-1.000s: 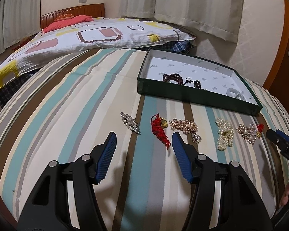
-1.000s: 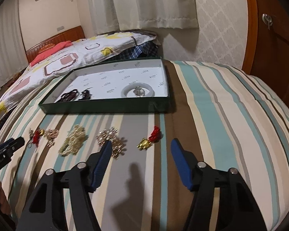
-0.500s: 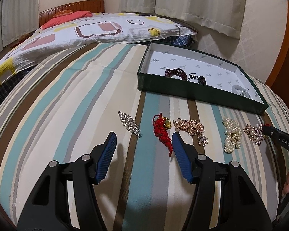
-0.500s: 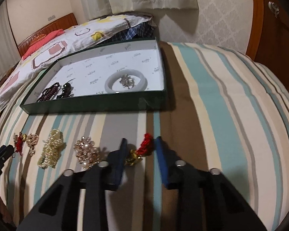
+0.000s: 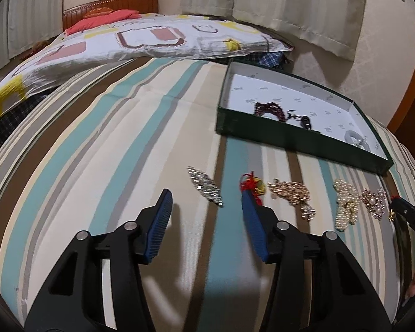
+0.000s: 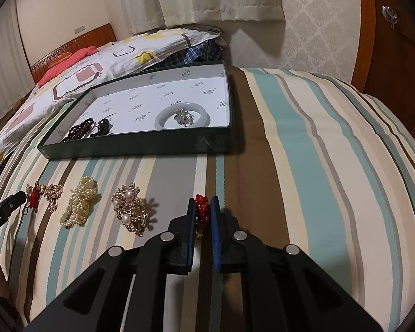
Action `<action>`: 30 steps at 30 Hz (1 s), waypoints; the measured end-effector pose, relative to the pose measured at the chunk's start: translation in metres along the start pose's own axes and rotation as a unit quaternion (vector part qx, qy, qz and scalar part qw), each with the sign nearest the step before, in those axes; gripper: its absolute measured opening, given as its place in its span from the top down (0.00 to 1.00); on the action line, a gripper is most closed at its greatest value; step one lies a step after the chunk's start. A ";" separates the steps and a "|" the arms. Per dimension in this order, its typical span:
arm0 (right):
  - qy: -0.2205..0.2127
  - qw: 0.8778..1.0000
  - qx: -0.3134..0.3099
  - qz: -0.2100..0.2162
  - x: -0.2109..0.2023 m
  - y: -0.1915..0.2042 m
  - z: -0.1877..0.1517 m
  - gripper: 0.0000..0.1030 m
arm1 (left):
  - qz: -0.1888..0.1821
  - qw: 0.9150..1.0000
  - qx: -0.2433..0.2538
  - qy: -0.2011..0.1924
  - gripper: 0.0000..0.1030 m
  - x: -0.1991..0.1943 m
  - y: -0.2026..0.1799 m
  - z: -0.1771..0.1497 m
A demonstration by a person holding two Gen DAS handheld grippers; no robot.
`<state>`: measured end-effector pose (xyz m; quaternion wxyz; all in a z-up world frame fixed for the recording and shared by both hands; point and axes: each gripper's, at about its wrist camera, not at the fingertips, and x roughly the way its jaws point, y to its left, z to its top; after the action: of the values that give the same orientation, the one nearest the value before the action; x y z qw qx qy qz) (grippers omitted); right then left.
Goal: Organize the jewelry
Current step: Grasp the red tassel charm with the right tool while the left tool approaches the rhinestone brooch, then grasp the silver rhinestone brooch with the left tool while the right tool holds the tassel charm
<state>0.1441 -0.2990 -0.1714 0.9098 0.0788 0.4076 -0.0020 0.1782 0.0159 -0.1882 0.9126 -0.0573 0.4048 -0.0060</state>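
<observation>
A green tray (image 6: 141, 145) on the striped bed holds dark beads (image 6: 78, 130), a white bangle (image 6: 166, 117) and a silver brooch (image 6: 184, 117). My right gripper (image 6: 202, 211) is shut on a red-and-gold charm (image 6: 201, 210) in front of the tray. To its left lie a pearl-and-gold brooch (image 6: 130, 210), a pearl cluster (image 6: 81, 203), a gold piece (image 6: 52, 197) and a second red charm (image 6: 34, 197). My left gripper (image 5: 204, 202) is open just in front of a silver clip (image 5: 204, 185), with that second red charm (image 5: 251, 186) by its right finger.
The tray (image 5: 290, 135) lies behind the row of jewelry. A patterned pillow (image 5: 141, 41) lies at the far end of the bed. A wooden door (image 6: 395, 41) stands at the right. Curtains hang behind.
My right gripper moved forward and closed on the red-and-gold charm. My left gripper shifted closer to the silver clip and stayed open.
</observation>
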 end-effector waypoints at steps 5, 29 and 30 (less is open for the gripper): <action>0.000 1.000 -0.002 0.003 0.000 0.003 0.000 0.89 | -0.008 1.000 -0.009 0.021 0.54 0.010 0.003 0.003; 0.006 1.000 -0.002 0.013 0.001 0.006 -0.007 0.90 | -0.017 0.999 0.020 0.032 0.88 0.018 0.006 0.015; 0.004 1.000 -0.002 0.014 0.001 0.007 -0.007 0.90 | -0.017 0.999 0.020 0.032 0.88 0.018 0.006 0.015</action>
<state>0.1398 -0.2915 -0.1756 0.9081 0.0826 0.4104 0.0117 0.2015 0.0228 -0.1925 0.9000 -0.0458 0.4322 -0.0316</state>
